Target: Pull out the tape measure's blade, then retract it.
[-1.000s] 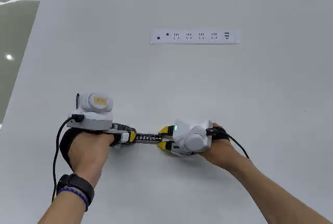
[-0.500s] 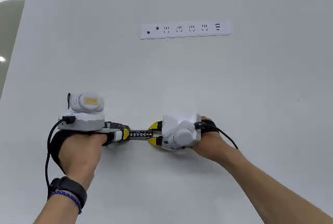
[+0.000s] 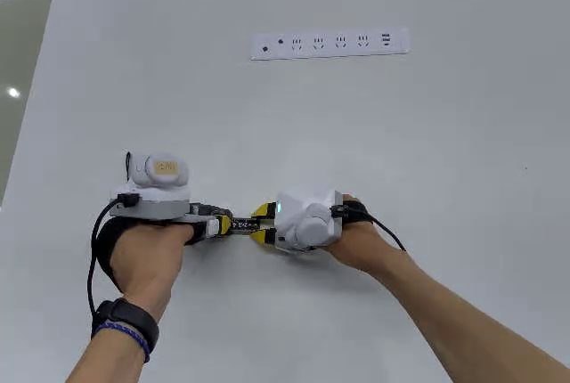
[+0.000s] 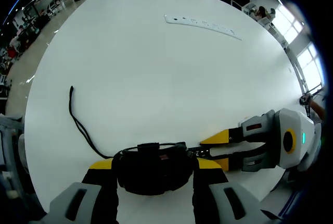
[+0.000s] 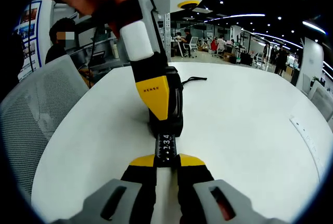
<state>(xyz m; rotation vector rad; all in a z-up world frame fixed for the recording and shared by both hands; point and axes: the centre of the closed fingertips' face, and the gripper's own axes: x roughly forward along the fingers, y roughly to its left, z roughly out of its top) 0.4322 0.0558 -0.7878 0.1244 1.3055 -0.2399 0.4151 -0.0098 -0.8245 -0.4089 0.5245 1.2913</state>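
Reading 2 3 4, the blade (image 5: 166, 148) is pinched by the right gripper (image 5: 166, 161). The tape measure (image 4: 151, 172), mouth facing frame-right, is clamped by the left gripper (image 4: 154, 164).

Open white counter (image 3: 427, 151) surrounds both grippers, with wide passage forward and to either side. A white power strip (image 3: 329, 44) lies well ahead, and a thin black cord (image 4: 78, 122) trails over the counter near the left gripper (image 3: 218, 223). The short gap to the right gripper (image 3: 261, 224) is bridged by the tape measure's (image 4: 153, 169) blade (image 3: 240, 223).

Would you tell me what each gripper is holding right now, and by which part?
The left gripper clamps the tape measure by its black case; the right gripper pinches the blade near its free end.
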